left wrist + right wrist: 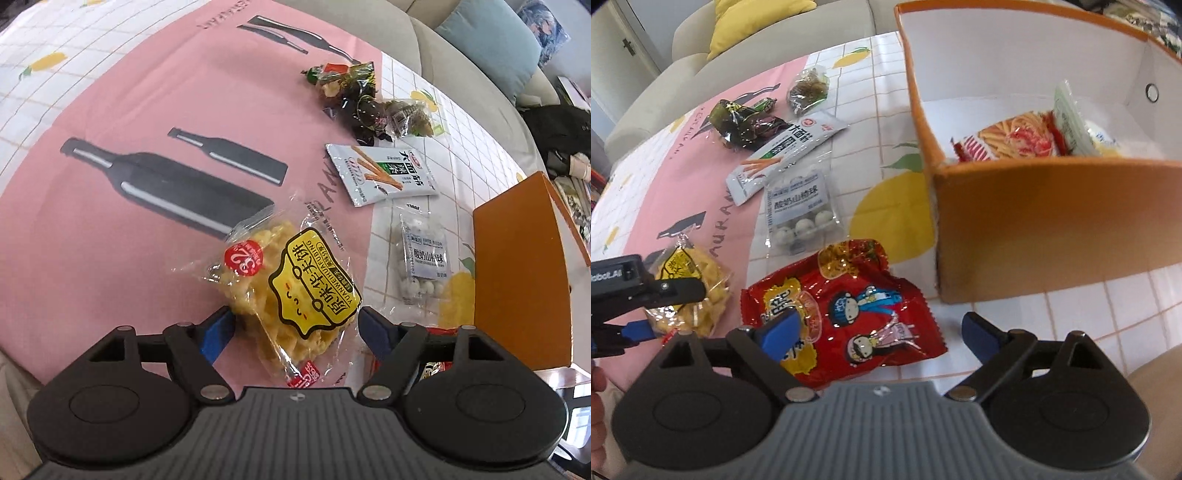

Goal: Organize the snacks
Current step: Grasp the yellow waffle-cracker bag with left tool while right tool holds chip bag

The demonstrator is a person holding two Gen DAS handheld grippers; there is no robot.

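A clear packet of yellow crisps (295, 291) lies on the pink cloth between the fingers of my left gripper (295, 325); the jaws are open around its near end. It also shows in the right wrist view (690, 291), with the left gripper (646, 310) over it. My right gripper (882, 332) is open just above a red cartoon snack packet (846, 310), beside the orange box (1052, 225), which holds a red-striped packet (1015, 138) and pale packets.
On the table lie a bag of white balls (799, 206), a white stick-snack packet (783, 155), dark wrapped snacks (746, 123) and a small clear bag (809, 88). The orange box (517, 266) stands right of my left gripper. A sofa runs behind.
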